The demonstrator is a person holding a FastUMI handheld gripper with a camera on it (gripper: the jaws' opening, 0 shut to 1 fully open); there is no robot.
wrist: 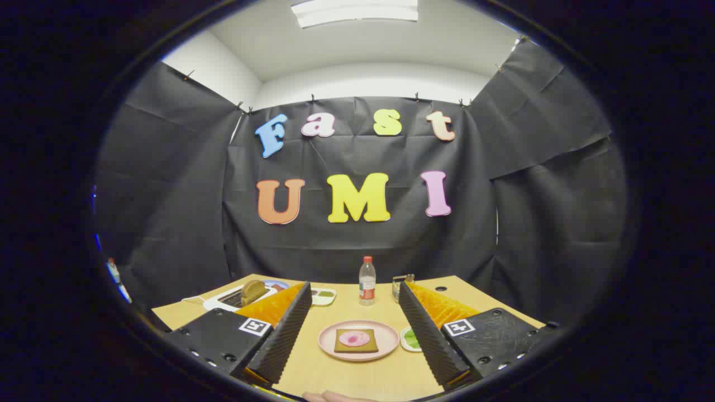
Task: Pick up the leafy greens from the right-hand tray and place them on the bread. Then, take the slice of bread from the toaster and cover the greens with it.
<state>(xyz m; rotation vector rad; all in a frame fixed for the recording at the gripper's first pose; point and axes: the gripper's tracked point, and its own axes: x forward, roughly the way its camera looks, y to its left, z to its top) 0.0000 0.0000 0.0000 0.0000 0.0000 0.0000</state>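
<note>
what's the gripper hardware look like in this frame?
The handheld two-finger gripper has two long wedge-shaped fingers with ribbed inner faces, jaws open. Each sits on a black block with screw holes and a square black-and-white marker tag. No cables visible.

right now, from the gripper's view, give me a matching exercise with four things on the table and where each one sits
Things:
1. pink plate
2. water bottle
3. slice of bread in the toaster
4. leafy greens

Places:
A. beyond the left finger
B. between the open fingers of the gripper
C. just inside the right finger, beside the plate
D. far side of the table, beyond the plate

Pairs: 1-B, 2-D, 3-A, 4-C
</note>
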